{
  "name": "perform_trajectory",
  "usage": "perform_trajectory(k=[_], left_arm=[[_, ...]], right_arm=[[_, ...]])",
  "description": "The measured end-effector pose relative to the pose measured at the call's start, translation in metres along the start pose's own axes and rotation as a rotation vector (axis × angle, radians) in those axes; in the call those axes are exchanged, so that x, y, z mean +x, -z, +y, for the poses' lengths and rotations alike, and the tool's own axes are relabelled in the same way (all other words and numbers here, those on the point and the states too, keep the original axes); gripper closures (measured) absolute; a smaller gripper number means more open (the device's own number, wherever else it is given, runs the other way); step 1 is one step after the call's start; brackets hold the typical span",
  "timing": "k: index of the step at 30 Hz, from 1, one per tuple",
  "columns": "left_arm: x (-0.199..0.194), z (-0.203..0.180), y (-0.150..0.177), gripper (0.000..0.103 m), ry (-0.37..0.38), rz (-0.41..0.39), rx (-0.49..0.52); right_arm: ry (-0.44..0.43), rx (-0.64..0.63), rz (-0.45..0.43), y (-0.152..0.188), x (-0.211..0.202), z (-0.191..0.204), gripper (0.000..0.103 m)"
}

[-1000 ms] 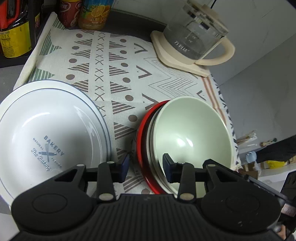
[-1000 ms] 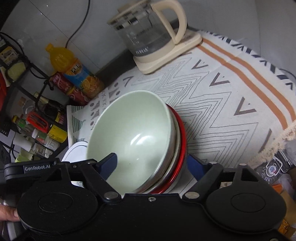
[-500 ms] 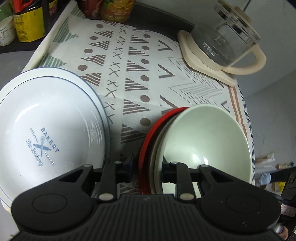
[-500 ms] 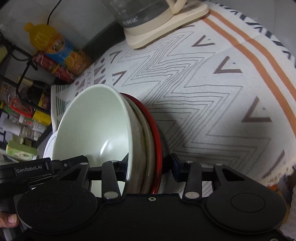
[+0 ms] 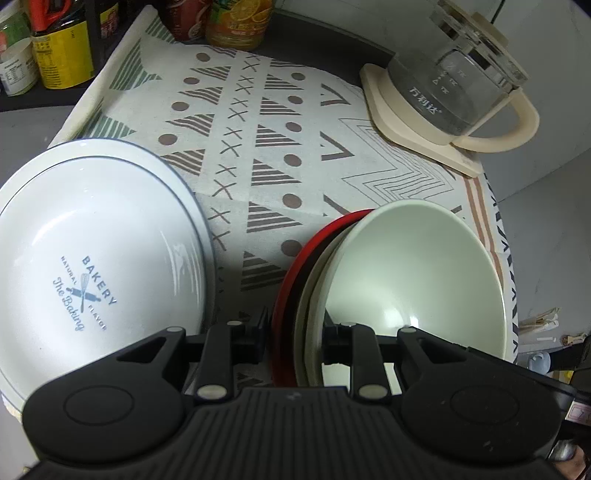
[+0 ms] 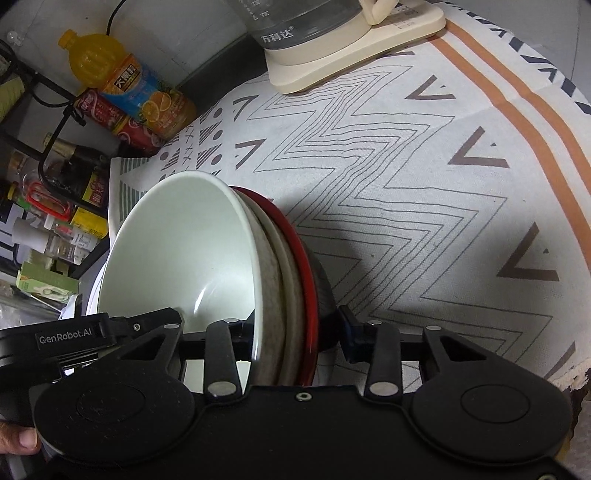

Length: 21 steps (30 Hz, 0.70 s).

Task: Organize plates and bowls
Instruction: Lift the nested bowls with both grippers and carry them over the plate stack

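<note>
at the far left of the left wrist view, the white bakery plate lies flat on the patterned cloth, its rim near the outer finger of the left gripper but apart from it. that gripper points steeply down at the cloth, and its jaws have been closing and now stand narrow, pinched on the near edge of the stacked bowls: one finger presses the outside of the red bowl, the other sits inside the pale green bowl. a beige bowl is nested between those two. the stack tips up on edge toward the left. beyond it, at the back right of the cloth, stands a glass kettle on a cream base; bottles line the back left edge.

in the right wrist view, a thumb shows at the lower left corner, beside the other gripper's body. the right gripper also tilts downward, clamped on the opposite edge of the same stack: its left finger lies inside the pale green bowl, its blue-padded right finger against the dark underside beneath the red bowl. its jaws have just been closing onto this rim and stand fairly narrow. the cloth stretches away to the right.
</note>
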<state>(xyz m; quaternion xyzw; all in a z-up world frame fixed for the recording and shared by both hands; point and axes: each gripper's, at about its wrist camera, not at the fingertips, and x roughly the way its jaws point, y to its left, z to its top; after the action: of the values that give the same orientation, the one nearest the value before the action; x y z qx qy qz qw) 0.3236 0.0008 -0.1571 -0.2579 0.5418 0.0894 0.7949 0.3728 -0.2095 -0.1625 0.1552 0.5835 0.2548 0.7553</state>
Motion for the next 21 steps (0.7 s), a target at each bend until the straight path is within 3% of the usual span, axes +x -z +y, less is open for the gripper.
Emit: perform_trajectory(k=[10,21], left_arm=[[-0.021,-0.003,-0.009,0.078,0.024,-0.052,0.035],[-0.064,0.012,-0.027,0.078,0.024,-0.148,0.056]], right_arm=[[-0.018,0.024,-0.077,-0.004,-0.019,0.009,0.066],[-0.048,0.013,-0.151,-0.013,-0.031,0.051,0.066]])
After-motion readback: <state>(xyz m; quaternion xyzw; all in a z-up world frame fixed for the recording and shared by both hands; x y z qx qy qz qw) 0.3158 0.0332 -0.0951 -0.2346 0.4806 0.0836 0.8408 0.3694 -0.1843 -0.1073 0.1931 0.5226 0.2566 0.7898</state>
